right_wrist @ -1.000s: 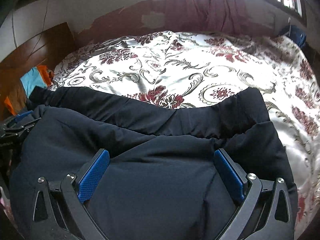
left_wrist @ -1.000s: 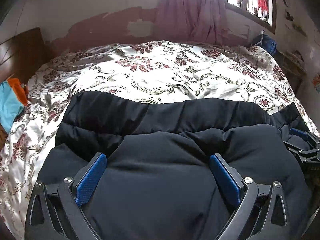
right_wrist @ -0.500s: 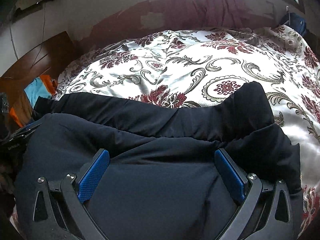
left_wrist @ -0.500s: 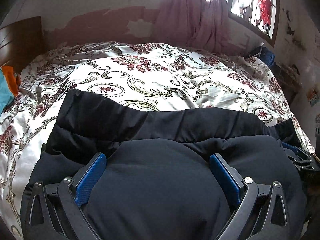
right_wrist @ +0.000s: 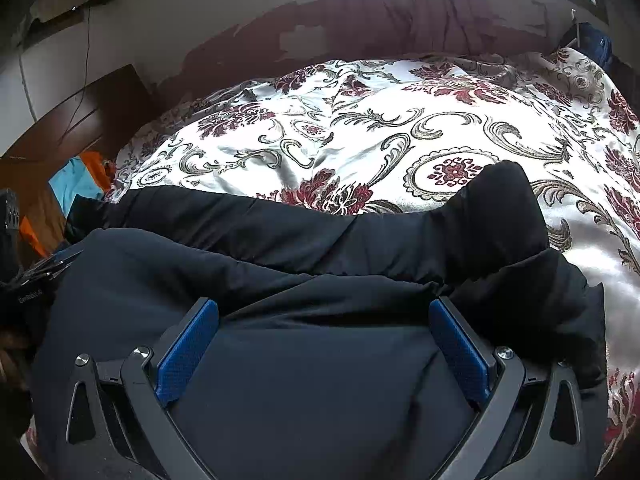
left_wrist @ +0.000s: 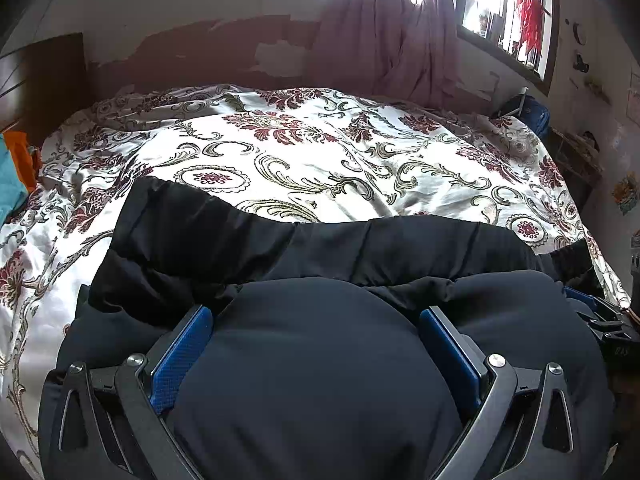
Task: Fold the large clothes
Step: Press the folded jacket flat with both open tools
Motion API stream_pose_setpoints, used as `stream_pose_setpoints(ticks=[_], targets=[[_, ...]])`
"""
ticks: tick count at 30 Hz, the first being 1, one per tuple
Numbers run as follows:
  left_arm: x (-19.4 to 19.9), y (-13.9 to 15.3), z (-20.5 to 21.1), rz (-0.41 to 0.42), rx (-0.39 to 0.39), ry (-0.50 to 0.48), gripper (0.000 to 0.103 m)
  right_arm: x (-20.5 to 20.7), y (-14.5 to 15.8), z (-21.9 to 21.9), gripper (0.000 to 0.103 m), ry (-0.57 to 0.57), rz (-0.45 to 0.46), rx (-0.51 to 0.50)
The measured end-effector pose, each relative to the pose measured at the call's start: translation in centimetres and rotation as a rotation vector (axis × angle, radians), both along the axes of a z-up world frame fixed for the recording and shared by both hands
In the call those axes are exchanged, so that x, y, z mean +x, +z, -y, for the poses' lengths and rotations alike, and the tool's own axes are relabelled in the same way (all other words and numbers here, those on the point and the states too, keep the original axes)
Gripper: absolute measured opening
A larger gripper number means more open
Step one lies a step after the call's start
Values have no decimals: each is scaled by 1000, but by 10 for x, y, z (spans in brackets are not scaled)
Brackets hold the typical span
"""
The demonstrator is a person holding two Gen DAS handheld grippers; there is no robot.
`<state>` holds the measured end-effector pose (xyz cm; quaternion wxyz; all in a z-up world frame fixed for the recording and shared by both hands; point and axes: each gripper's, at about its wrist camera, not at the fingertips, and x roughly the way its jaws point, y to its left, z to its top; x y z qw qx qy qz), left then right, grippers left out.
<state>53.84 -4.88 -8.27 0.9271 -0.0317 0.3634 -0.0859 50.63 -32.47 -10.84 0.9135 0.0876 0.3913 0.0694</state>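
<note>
Judging by the bulk, the padded dark navy quilted coat lying at the near edge of the bed could slump or spring open if released, because the left gripper and right gripper both stand with jaws spread wide over a thick mound of it, pinching nothing. Its folded-over layer could also slide on the glossy cream floral bedspread. Behind are a peeling two-tone wall, pink curtains and bright windows.

Wide-spread left tool over dark garment on floral bedspread
</note>
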Motion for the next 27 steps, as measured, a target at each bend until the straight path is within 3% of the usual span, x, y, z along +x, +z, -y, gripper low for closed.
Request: stream_pose_setpoints(ticks=[14, 23, 27], targets=[[0, -1, 1, 20, 10, 2, 103, -6, 2, -2, 102, -13, 22, -27], [-14, 3, -4, 81, -24, -10, 103, -29, 18, -37, 102, -102, 100, -333], [-19, 8, -8, 84, -45, -9, 103, -41, 29, -36, 102, -135, 144, -377]])
